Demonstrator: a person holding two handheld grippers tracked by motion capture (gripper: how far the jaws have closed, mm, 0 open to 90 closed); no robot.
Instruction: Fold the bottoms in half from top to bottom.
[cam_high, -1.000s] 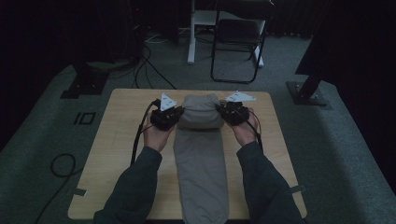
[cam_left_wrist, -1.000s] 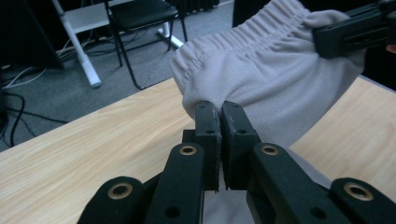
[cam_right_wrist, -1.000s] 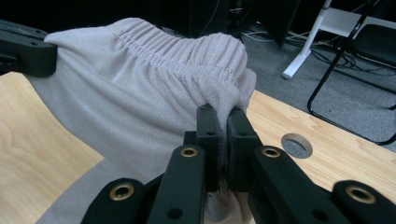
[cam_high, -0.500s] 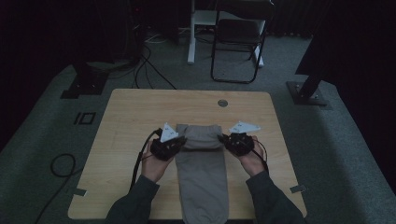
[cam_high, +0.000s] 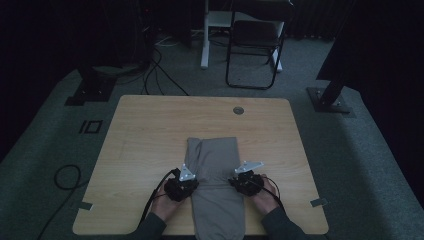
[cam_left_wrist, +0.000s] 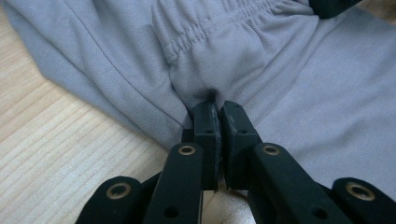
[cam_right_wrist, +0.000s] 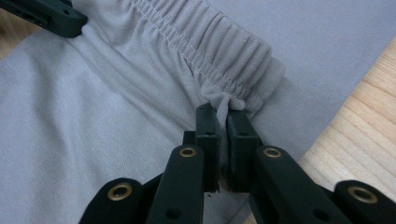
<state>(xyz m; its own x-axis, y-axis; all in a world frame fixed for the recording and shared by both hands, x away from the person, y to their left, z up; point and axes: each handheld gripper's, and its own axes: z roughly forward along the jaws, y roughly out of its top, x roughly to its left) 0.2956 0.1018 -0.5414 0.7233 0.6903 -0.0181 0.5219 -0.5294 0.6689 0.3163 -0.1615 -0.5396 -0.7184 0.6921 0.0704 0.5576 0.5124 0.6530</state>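
High view is looking down on a pale wooden table in a dim room. A grey garment is lying lengthwise down the middle of it, with its near end hanging over the near edge between the person's forearms.

The left gripper is sitting at the garment's left edge, held by the left hand, with a black cable looping back toward the sleeve. The right gripper is sitting at the garment's right edge, level with the left one, held by the right hand. The two tools are pointing inward at each other, with a folded band of cloth stretching between them.

Left gripper view is showing the left gripper with its black jaws pressed nearly together, pinching a fold of the grey garment just below a gathered elastic waistband. Bare wood is lying to the left of the jaws.

Right gripper view is showing the right gripper with its jaws likewise drawn close, clamping the bunched end of the elastic waistband. Cloth is spreading to the left of the jaws and wood is showing to their right. The tip of the other gripper is reaching in at the top left corner.

Beyond the table's far edge, a black chair is standing on grey carpet.
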